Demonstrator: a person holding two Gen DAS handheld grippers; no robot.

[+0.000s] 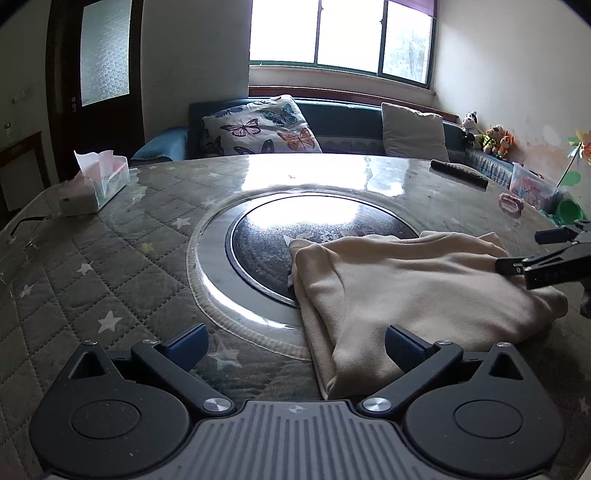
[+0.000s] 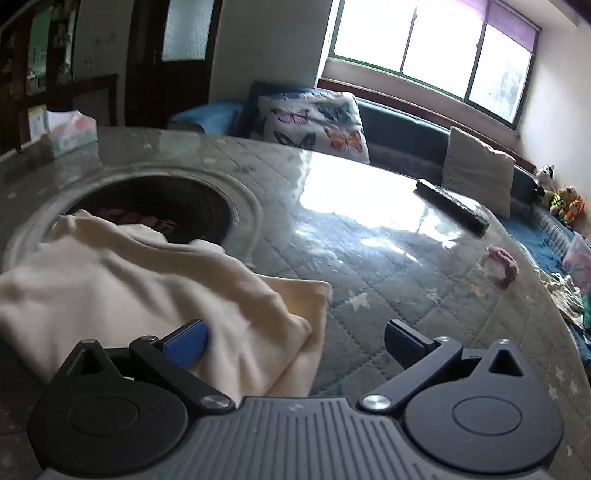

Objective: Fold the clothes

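Plainly, a slip is being risked: both tools are being held spread, nothing pinched. The left tool (image 1: 295, 349) is being kept at the near left hem of the cream, soft fleece garment (image 1: 406, 288), bunched on the quilted, glass-topped desk (image 1: 110, 266). Its right corner is lying between the right tool's (image 2: 295, 345) fingers; layers could be dragged apart.

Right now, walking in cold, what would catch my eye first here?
A cream garment lies partly folded on the round quilted table, draped over the edge of a dark glossy disc at the table's middle. Both grippers, left and right, hover open at its near edge. Behind, a butterfly cushion sits under a bright window.
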